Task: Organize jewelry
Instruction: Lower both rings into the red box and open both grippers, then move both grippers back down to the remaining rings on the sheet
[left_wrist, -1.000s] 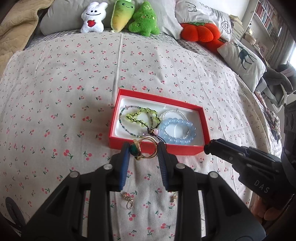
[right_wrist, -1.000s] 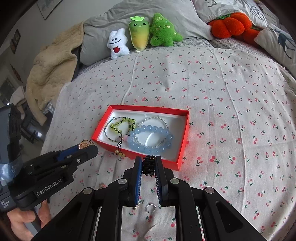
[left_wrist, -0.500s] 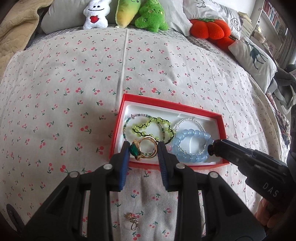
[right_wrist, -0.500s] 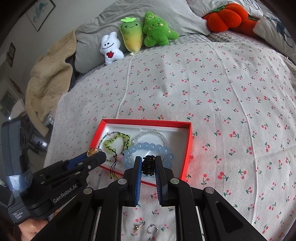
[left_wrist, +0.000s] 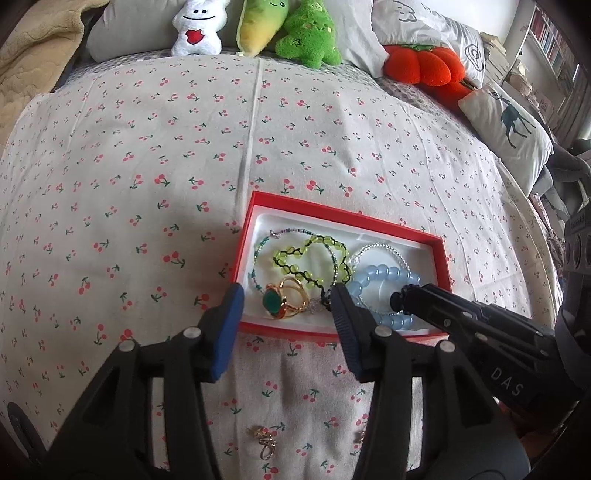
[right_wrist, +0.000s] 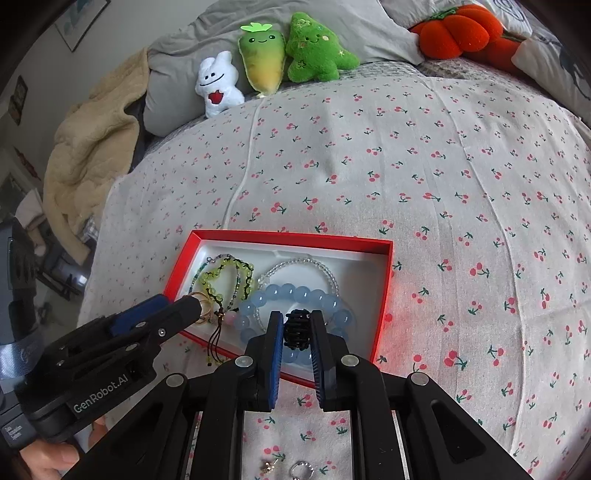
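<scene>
My left gripper (left_wrist: 286, 301) has just been opening, gold ring (left_wrist: 284, 301) lying loose between its fingers; my right gripper (right_wrist: 297, 330) pinches a black hair claw (right_wrist: 296, 329)

Left gripper (left_wrist: 286, 308), pointing steeply down, has just been opening, nothing between its jaws; right gripper (right_wrist: 295, 332) stays clamped.

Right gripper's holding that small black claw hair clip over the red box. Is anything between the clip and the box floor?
Yes. The black claw hair clip, pinched in the right gripper, hangs over the pale blue bead bracelet already lying in the red box. Dropped here, it would likely land on those beads, not on the white lining.
</scene>
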